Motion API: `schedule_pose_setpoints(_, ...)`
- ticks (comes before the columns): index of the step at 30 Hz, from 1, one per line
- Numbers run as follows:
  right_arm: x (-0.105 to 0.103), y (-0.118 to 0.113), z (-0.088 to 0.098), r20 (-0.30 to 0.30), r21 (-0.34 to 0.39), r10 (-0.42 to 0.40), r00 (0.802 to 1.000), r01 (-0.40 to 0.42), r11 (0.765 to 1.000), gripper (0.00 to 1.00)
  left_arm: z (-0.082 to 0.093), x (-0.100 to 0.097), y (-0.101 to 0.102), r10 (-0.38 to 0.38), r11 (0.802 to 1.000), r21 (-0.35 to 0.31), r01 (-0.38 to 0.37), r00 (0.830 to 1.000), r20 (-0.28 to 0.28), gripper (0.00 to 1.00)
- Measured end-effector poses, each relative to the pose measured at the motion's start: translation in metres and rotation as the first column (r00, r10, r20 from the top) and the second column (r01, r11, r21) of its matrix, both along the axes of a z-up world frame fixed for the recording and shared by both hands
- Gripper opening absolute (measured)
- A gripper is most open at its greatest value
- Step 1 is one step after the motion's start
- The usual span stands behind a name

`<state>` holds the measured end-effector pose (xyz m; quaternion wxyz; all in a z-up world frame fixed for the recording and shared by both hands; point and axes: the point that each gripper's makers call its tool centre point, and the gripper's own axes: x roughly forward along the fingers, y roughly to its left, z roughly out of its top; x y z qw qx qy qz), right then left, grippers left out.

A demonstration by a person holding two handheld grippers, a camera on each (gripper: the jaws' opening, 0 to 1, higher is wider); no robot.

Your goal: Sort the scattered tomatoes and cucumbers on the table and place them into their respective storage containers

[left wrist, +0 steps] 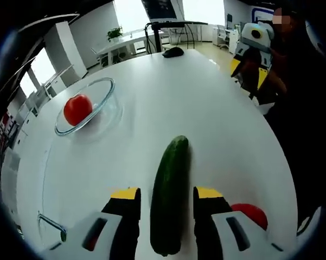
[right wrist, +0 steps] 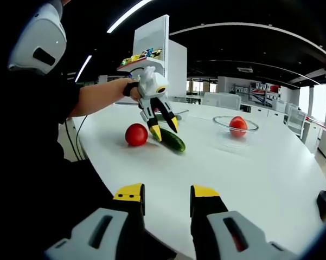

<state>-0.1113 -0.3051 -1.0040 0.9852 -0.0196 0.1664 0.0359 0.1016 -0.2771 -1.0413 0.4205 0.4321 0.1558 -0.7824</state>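
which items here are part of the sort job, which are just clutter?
Job items:
- cucumber, between the left claw jaws
- loose tomato on the table
- glass bowl holding a tomato

Lying about:
- dark object at the table's far edge
- right claw, idle and open

Black mouse (left wrist: 173, 52) on white table (left wrist: 217, 108)

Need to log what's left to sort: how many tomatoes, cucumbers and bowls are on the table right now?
Tomatoes: 2, one in the glass bowl, one loose on the table beside the cucumber.
Cucumbers: 1, lying between the left gripper's open fingers.
Glass bowls: 1.
Total: 4.
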Motion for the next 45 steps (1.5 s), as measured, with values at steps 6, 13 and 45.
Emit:
schedule_pose_setpoints(6,0.001,0.0,-0.002,-0.003,0.007,0.0,1.0,0.0,1.0,0.32,-0.008,-0.004,0.001,-0.023,0.999,0.027,0.023,1.0,0.002,0.36)
schedule_pose_setpoints(13,0.002,0.0,-0.003,-0.002,0.011,-0.001,1.0,0.001,1.0,0.31,-0.016,-0.003,0.005,-0.027,0.998,0.059,0.027,1.0,-0.001,0.36)
schedule_pose_setpoints(45,0.004,0.004,-0.012,-0.017,0.017,-0.008,1.0,0.008,1.0,0.28,-0.009,-0.015,0.001,-0.055,0.996,0.076,0.052,0.998,0.036,0.23)
